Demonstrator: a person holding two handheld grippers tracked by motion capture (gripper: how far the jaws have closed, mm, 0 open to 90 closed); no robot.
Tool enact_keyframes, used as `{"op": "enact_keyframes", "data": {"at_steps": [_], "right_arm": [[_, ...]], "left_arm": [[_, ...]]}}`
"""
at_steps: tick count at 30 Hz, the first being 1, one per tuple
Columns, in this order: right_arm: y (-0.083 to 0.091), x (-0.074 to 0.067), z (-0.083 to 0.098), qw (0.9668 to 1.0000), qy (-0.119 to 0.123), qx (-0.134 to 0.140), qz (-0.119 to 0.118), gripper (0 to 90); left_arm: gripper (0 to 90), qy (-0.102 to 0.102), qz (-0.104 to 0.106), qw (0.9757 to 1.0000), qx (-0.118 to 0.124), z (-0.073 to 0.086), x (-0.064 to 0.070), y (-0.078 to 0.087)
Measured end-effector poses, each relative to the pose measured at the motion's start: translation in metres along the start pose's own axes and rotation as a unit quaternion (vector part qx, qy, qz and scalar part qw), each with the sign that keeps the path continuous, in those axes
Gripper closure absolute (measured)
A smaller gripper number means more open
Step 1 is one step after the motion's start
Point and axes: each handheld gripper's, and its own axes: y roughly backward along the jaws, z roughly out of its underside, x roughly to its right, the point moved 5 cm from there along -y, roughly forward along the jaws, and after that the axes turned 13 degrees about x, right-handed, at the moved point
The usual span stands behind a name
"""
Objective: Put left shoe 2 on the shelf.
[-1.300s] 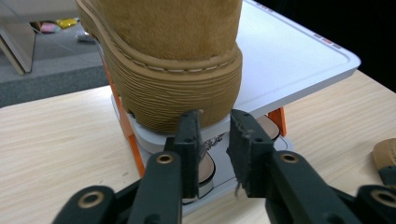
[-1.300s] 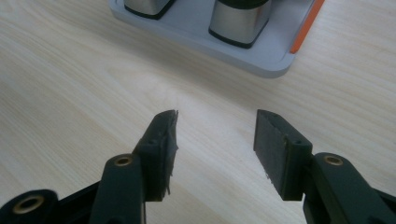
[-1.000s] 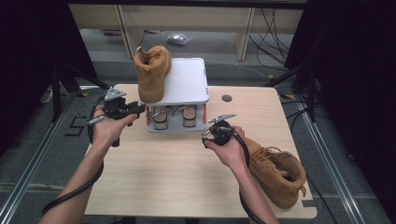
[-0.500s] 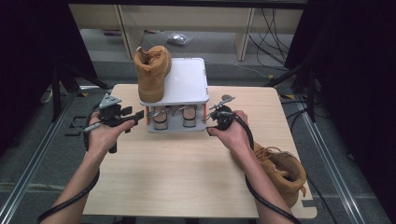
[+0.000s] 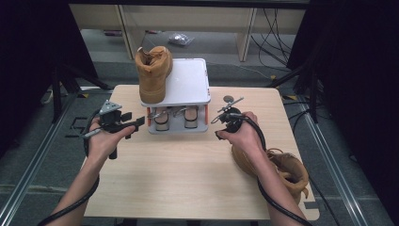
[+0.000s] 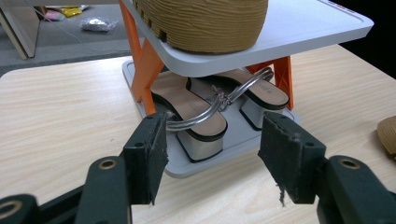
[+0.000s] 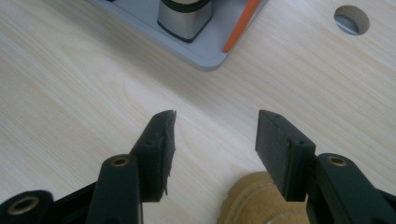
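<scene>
Your left gripper (image 5: 128, 125) sits just left of the small two-level shoe rack (image 5: 188, 89), with nothing between its jaws; they have just been opening and now stand spread wide. In the left gripper view they point at the pair of sandals (image 6: 205, 112) on the rack's lower level (their metal straps curve between the two soles). One tan boot (image 5: 153, 73) stands upright on the left side of the rack's white top shelf.

Your right gripper (image 5: 225, 118) is just right of the rack, held above the table (image 5: 179, 179), its jaws also spread and empty. The second tan boot (image 5: 277, 167) lies on its side near the table's right front corner, partly under your right forearm; its edge shows beneath the jaws in the right gripper view.
</scene>
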Motion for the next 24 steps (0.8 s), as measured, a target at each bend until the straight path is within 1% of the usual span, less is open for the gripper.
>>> {"op": "enact_keyframes", "data": {"at_steps": [1,6,7,8,12,13,14,15,16,17,18,19,20,21,22,24], "right_arm": [[0.001,0.001,0.0,1.0,0.004,0.003,0.001,47.9],[0.008,0.004,0.002,1.0,0.0,0.006,0.005,47.8],[0.009,0.005,0.001,0.9999,0.004,0.009,0.002,47.8],[0.011,0.005,0.002,1.0,-0.002,0.004,0.002,47.8],[0.017,0.012,0.004,0.9999,-0.005,0.005,0.008,47.8],[0.02,0.014,0.005,1.0,-0.002,0.004,0.009,47.8],[0.022,0.015,0.007,0.9999,-0.009,-0.002,0.011,47.8],[0.024,0.017,0.008,1.0,-0.004,-0.003,0.008,47.9],[0.025,0.018,0.009,0.9999,-0.011,-0.002,0.01,47.9],[0.028,0.021,0.011,0.9998,-0.011,-0.007,0.012,47.9],[0.03,0.022,0.013,0.9997,-0.016,-0.011,0.014,47.9],[0.033,0.025,0.016,0.9996,-0.016,-0.017,0.013,47.9],[0.034,0.027,0.017,0.9996,-0.015,-0.017,0.015,47.9],[0.037,0.029,0.02,0.9994,-0.02,-0.024,0.017,47.9],[0.038,0.031,0.021,0.9993,-0.021,-0.024,0.019,47.9],[0.042,0.035,0.026,0.9989,-0.025,-0.035,0.02,47.9]], "left_arm": [[40.7,0.001,0.0,1.0,0.0,0.001,0.0,0.0],[40.3,0.001,0.0,1.0,0.0,0.002,0.0,0.003],[40.3,0.002,0.0,1.0,0.0,0.002,0.0,0.003],[40.2,0.001,0.0,1.0,-0.001,0.002,0.0,0.004],[39.9,0.001,0.0,1.0,-0.001,0.004,0.0,0.005],[39.9,0.003,-0.001,1.0,-0.002,0.005,-0.001,0.005],[39.8,0.004,-0.001,1.0,-0.002,0.006,-0.001,0.005],[39.7,0.004,-0.001,1.0,-0.003,0.007,-0.001,0.005],[39.7,0.004,-0.001,1.0,-0.004,0.008,-0.002,0.005],[39.6,0.004,-0.001,1.0,-0.005,0.008,-0.002,0.004],[39.6,0.006,-0.001,1.0,-0.005,0.009,-0.002,0.004],[39.5,0.006,-0.001,1.0,-0.005,0.01,-0.002,0.003],[39.5,0.006,0.001,1.0,-0.006,0.011,-0.001,0.003],[39.4,0.005,0.001,1.0,-0.008,0.011,-0.001,0.002],[39.4,0.006,0.001,0.9999,-0.009,0.011,-0.001,0.002],[39.3,0.006,0.002,0.9999,-0.008,0.012,0.0,0.002]]}}
